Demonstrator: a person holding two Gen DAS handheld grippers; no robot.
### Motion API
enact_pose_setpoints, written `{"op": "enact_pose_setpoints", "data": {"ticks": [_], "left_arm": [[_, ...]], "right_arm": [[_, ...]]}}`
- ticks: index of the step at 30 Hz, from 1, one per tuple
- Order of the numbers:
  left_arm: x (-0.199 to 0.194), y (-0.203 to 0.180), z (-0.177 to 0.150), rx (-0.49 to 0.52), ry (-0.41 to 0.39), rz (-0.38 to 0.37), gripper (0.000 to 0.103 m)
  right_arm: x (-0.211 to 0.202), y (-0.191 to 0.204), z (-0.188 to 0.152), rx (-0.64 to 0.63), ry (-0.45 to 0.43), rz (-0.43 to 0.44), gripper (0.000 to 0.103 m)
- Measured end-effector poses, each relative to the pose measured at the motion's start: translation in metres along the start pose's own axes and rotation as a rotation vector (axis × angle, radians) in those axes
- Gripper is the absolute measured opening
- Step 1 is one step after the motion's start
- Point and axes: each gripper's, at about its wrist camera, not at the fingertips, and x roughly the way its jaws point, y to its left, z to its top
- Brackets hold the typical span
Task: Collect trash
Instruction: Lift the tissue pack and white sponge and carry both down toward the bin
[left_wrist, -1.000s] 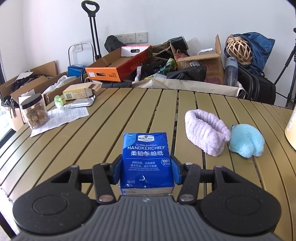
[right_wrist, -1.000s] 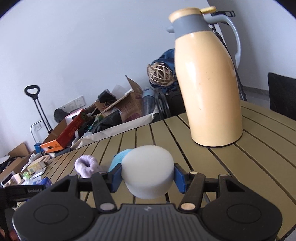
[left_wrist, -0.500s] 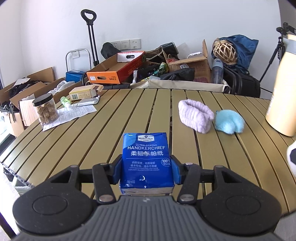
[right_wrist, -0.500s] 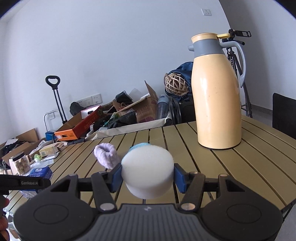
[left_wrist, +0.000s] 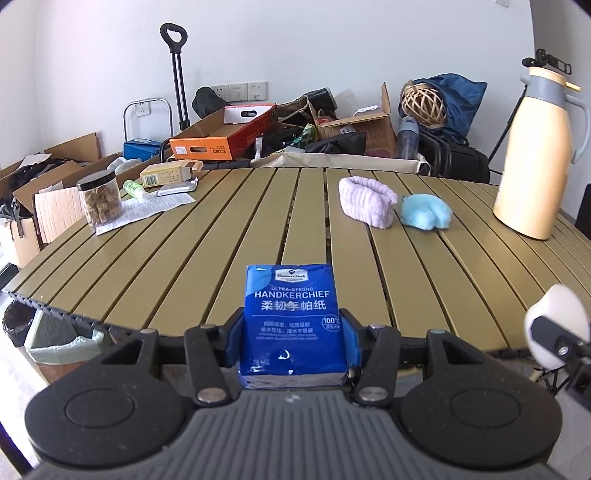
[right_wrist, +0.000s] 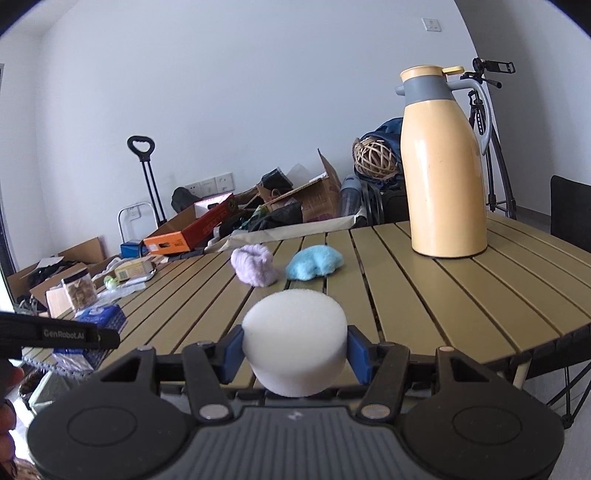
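Between the left claw's (left_wrist: 293, 341) blue pads sits a blue tissue pack (left_wrist: 292, 325) with white lettering; ahead of it stretches an olive slatted table (left_wrist: 207, 236). Ahead and to its right lie a lilac fuzzy cloth (left_wrist: 367, 201) and a sky-blue one (left_wrist: 424, 213), farther right a cream jug (left_wrist: 532, 158) with a grey collar. The right claw's (right_wrist: 295, 350) blue pads flank a white sponge (right_wrist: 295, 341).

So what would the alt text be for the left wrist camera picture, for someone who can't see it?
A hand-held gripper clamps a blue handkerchief tissue pack at the near edge of a slatted olive table. On the table lie a lilac fuzzy pouch, a blue fluffy item, a cream thermos jug and a snack jar; boxes clutter the floor behind.
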Motion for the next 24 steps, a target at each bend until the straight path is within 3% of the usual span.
{"op": "enact_pose_setpoints", "data": {"ticks": [24], "left_arm": [[-0.041,0.040,-0.091,0.039,0.064,-0.049,0.052]], "right_arm": [[-0.041,0.025,-0.079,-0.086,0.180,0.009,0.057]]}}
